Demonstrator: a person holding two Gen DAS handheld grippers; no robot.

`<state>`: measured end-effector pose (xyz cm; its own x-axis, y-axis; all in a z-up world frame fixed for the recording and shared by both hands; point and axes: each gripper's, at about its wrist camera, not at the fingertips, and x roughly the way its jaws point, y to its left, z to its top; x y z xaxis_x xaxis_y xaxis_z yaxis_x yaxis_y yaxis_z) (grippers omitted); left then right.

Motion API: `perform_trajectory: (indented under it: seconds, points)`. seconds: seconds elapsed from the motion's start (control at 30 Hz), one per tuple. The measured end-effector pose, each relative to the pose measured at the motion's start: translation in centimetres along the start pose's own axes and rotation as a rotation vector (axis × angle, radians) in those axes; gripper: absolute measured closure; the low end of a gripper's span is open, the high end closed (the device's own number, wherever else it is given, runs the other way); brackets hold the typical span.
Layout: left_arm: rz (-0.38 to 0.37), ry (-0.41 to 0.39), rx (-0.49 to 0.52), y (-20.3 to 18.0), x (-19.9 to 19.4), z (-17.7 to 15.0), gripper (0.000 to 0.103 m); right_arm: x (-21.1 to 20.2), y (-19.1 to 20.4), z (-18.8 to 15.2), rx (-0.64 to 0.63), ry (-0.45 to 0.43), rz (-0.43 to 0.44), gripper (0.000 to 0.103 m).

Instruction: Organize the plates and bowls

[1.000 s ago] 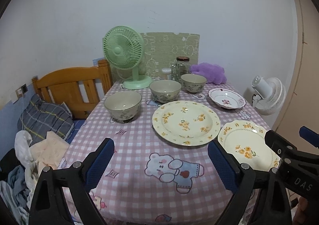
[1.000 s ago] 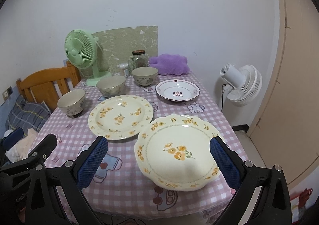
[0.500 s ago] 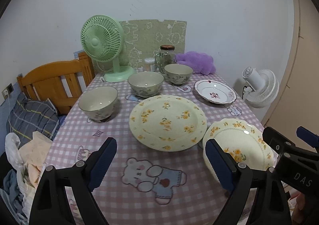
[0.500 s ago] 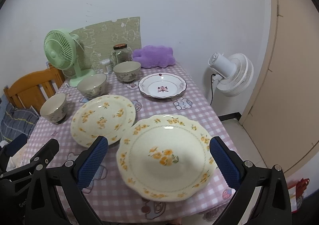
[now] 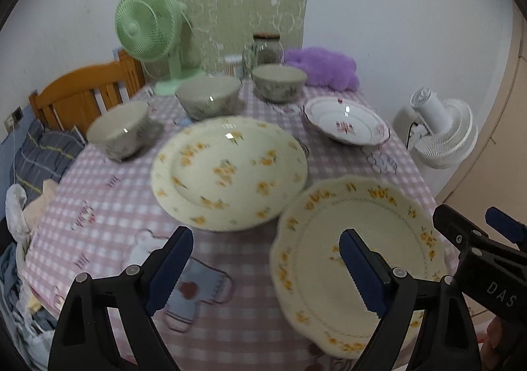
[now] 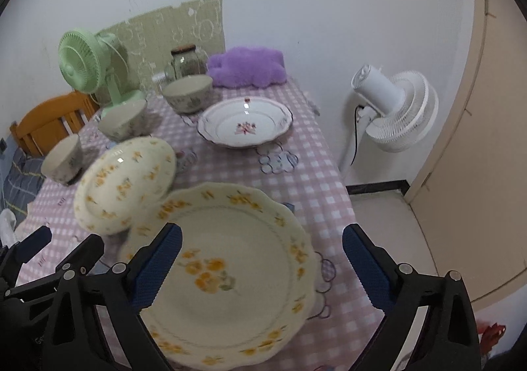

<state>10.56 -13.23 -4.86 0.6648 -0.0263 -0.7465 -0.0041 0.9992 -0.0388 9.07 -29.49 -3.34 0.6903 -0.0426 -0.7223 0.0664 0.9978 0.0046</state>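
Three grey floral bowls (image 5: pixel 122 130) (image 5: pixel 209 101) (image 5: pixel 279 83) stand in a row at the back of the pink checked table (image 5: pixel 108 206). A large round yellow-flower plate (image 5: pixel 230 170) lies mid-table. A scalloped yellow-flower plate (image 6: pixel 230 272) lies at the near right edge. A white plate with a red flower (image 6: pixel 245 127) lies behind it. My left gripper (image 5: pixel 266 269) is open and empty above the near edge. My right gripper (image 6: pixel 262 267) is open and empty over the scalloped plate; it also shows in the left wrist view (image 5: pixel 490 259).
A green fan (image 5: pixel 148 28), a glass jar (image 5: pixel 266 48) and a purple plush (image 5: pixel 321 69) stand at the table's back. A wooden chair (image 5: pixel 82 94) with clothes is on the left. A white fan (image 6: pixel 392 114) stands on the floor to the right, beside a beige door (image 6: pixel 487 107).
Both grippers have moved forward and to the right, closer to the table; the scalloped plate now looms larger under the right gripper. No dish has moved.
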Motion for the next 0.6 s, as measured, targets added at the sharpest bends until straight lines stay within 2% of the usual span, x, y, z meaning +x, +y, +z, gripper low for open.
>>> perform_trajectory:
  seconds: [0.13, 0.27, 0.3, 0.4, 0.53, 0.6]
  points:
    - [0.021, 0.046, -0.014, -1.4, 1.8, -0.7, 0.012, 2.0, -1.6, -0.5, -0.012, 0.046, 0.013, 0.005]
    - [0.039, 0.092, -0.017, -2.4, 3.7, -1.5, 0.016, 4.4, -2.5, -1.1, -0.023, 0.091, 0.031, 0.006]
    - [0.042, 0.105, -0.018, -2.5, 4.1, -1.7, 0.021, 5.0, -2.6, -1.3, -0.027, 0.101, 0.039, 0.006]
    - [0.035, 0.136, -0.019, -3.0, 5.2, -1.9, 0.027, 6.6, -2.5, -1.4, -0.044, 0.134, 0.065, 0.011]
    - [0.037, 0.166, -0.021, -3.3, 6.1, -1.9, 0.029, 8.2, -2.3, -1.3, -0.063, 0.168, 0.093, 0.015]
    - [0.036, 0.18, -0.022, -3.4, 6.5, -1.9, 0.034, 8.9, -2.2, -1.3, -0.071, 0.186, 0.108, 0.019]
